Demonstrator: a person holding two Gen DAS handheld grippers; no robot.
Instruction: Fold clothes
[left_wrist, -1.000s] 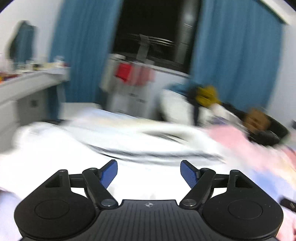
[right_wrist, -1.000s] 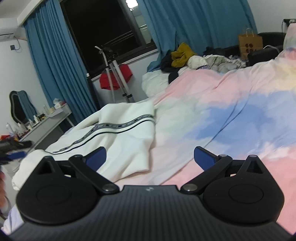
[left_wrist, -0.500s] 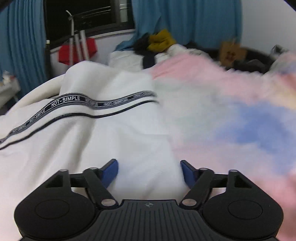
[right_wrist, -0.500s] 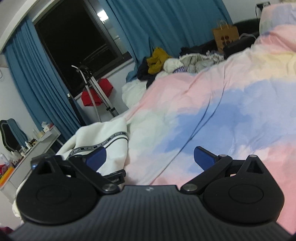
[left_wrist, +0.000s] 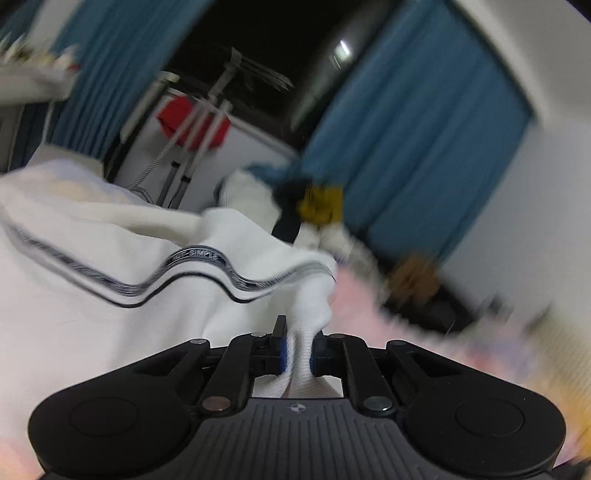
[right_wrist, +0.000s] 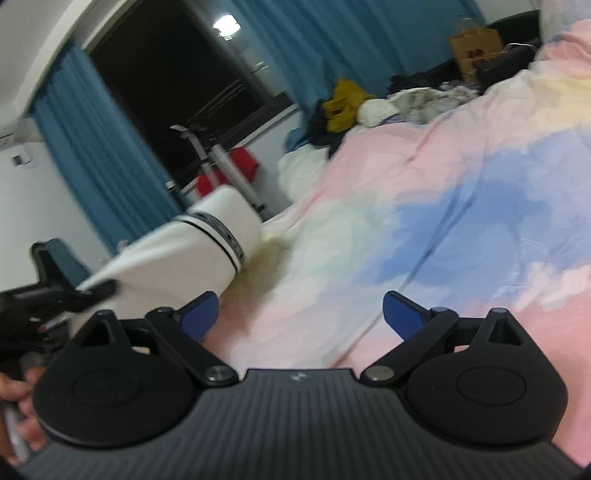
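Left wrist view: my left gripper (left_wrist: 298, 352) is closing on a ribbed edge of the white garment (left_wrist: 110, 295), the fabric bunched between its blue pads. The garment spreads up and left from the jaws, its striped band running crosswise.

Right wrist view: my right gripper (right_wrist: 300, 314) stands spread, narrowing slightly, nothing between its jaws. The garment (right_wrist: 177, 258) lies to its left, at the bedspread's (right_wrist: 443, 221) left edge; the left hand is nearer it.

Bedspread (right_wrist: 424, 221) open ahead; clothes pile (right_wrist: 369, 107) blocks far end.
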